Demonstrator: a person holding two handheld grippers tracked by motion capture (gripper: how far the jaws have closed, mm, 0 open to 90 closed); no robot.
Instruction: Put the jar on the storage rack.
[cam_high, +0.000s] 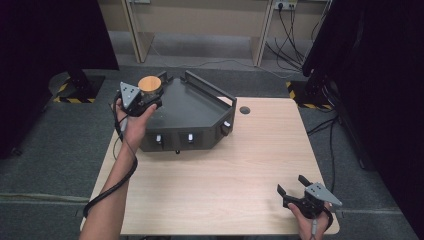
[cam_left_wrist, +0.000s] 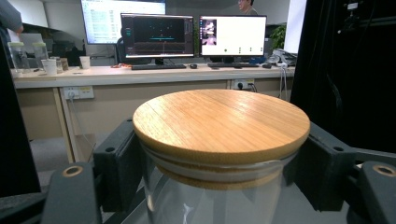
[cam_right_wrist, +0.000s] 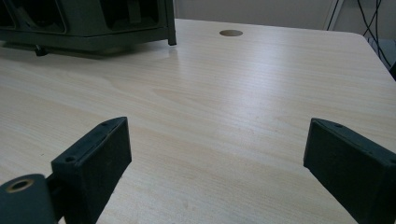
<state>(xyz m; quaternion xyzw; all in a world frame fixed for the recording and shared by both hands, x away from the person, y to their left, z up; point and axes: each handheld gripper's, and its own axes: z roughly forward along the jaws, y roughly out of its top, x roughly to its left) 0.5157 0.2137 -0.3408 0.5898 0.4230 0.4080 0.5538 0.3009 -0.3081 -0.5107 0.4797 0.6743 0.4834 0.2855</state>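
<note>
From above, the left gripper (cam_high: 145, 100) holds a glass jar (cam_high: 150, 89) with a wooden lid (cam_high: 150, 83) at the far left corner of the dark tray (cam_high: 190, 107) on the counter (cam_high: 225, 175); the right gripper (cam_high: 295, 187) rests near the counter's right front corner.

Left gripper view — the jaws clamp the jar (cam_left_wrist: 210, 200) just under its lid (cam_left_wrist: 222, 123).

Right gripper view — the jaws stand wide apart, holding nothing, over bare counter (cam_right_wrist: 219, 107).
</note>
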